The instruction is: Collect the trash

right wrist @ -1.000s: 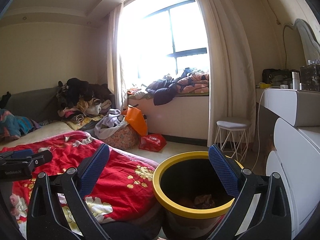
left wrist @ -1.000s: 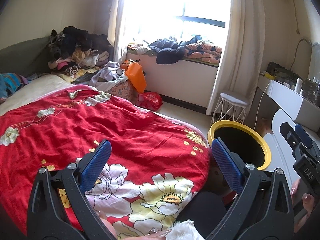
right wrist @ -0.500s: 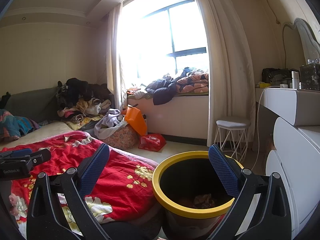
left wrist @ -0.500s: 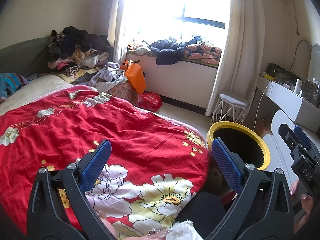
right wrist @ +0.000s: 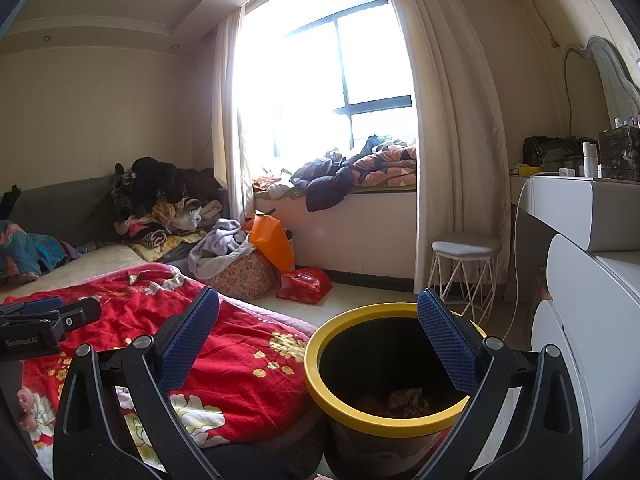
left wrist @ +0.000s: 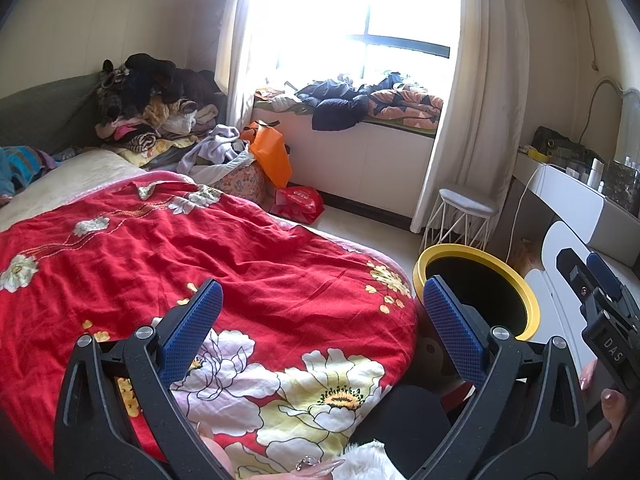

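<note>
Beside the bed (left wrist: pixel 240 264) | bin (right wrist: pixel 360 412) holds crumpled trash (right wrist: pixel 408 396) | left gripper (left wrist: pixel 320 328) wide open, empty | right gripper (right wrist: pixel 318 340) wide open, empty, above bin

Two handheld black grippers with blue finger pads, and glimpses of the person holding them.

The left gripper (left wrist: pixel 318 320) and the right gripper (right wrist: pixel 318 326) are built alike: two black, matte, speckled plastic arms shaped like open triangular frames, each with round silver screws near the top, each ending in a flat blue pad (left wrist: pixel 192 326) with a fine gridded texture. Seen from the side, the right gripper's black body (left wrist: pixel 600 320) carries white letters "DAS"; the left gripper's body (right wrist: pixel 44 322) reads "GenRobot.AI". A hand (left wrist: pixel 604 412) at the right edge has polished nails. Fluffy white cuff trim (left wrist: pixel 366 464) and dark clothing (left wrist: pixel 400 420) show below.
</note>
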Tool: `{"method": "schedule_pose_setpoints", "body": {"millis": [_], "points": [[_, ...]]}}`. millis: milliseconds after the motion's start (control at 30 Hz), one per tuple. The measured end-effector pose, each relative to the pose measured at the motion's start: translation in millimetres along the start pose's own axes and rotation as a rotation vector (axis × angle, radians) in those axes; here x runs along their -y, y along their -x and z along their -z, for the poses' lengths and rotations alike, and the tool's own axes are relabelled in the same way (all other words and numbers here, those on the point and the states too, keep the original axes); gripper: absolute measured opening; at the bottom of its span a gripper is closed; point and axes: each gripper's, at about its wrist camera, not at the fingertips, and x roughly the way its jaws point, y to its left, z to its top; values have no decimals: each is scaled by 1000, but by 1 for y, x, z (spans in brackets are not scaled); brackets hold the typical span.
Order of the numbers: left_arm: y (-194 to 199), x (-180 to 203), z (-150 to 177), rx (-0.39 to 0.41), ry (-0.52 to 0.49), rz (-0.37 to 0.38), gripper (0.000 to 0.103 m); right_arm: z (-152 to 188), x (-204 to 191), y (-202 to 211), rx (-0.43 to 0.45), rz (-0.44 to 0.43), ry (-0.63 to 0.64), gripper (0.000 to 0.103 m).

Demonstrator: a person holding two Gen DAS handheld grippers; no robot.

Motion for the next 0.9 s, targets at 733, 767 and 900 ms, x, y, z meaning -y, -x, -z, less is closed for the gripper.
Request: {"method": "schedule_pose_setpoints", "body": {"millis": [733,767,900], "points": [[-6,-10,-6,-63,52,-100,93,-7,-16,-6,-15,-45,23,97],[-7,-17,-7,-77,76,-123,93,-11,-21,-11,-35,-78,14,97],[-3,-60,-6,-106,170,-197,92,-26,-64,-44,-155,-227,-1,97]]}}
